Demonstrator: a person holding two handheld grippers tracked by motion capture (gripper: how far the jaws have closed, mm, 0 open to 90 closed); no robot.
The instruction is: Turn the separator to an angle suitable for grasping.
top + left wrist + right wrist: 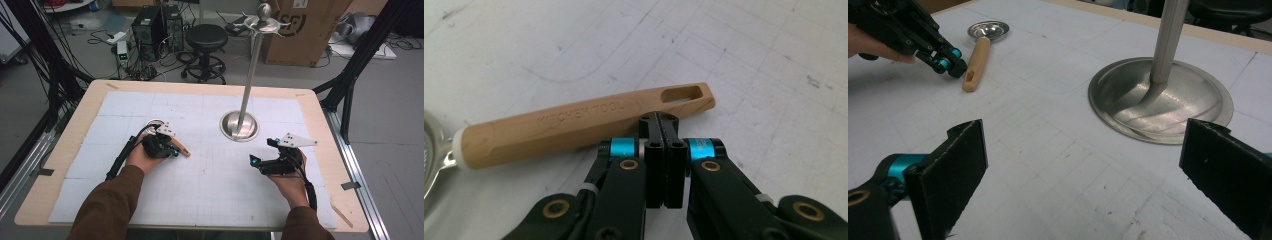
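The right gripper [261, 161], held in the person's right hand [290, 185] near the table's front right, has its two black jaws spread wide with nothing between them; in the right gripper view they frame bare white gridded mat [1058, 165].

Left of it, the left gripper [176, 150] has its jaws pressed flat together, clamping nothing. Their tips [663, 122] sit right against the near side of the small metal strainer with a pale wooden handle [579, 125], which lies flat on the mat; whether they touch it I cannot tell. The handle bears the stamped words "KITCHEN TOOL", with a slotted hanging hole at its free end. The round steel bowl [988, 30] of the strainer looks empty.

Farther back stands the tall steel hook stand [250, 70], its pole rising from a round dished base [1160, 97] that holds nothing.

Beyond the table, a brown cardboard box [300, 30] shows large dark lettering, partly hidden and unreadable.
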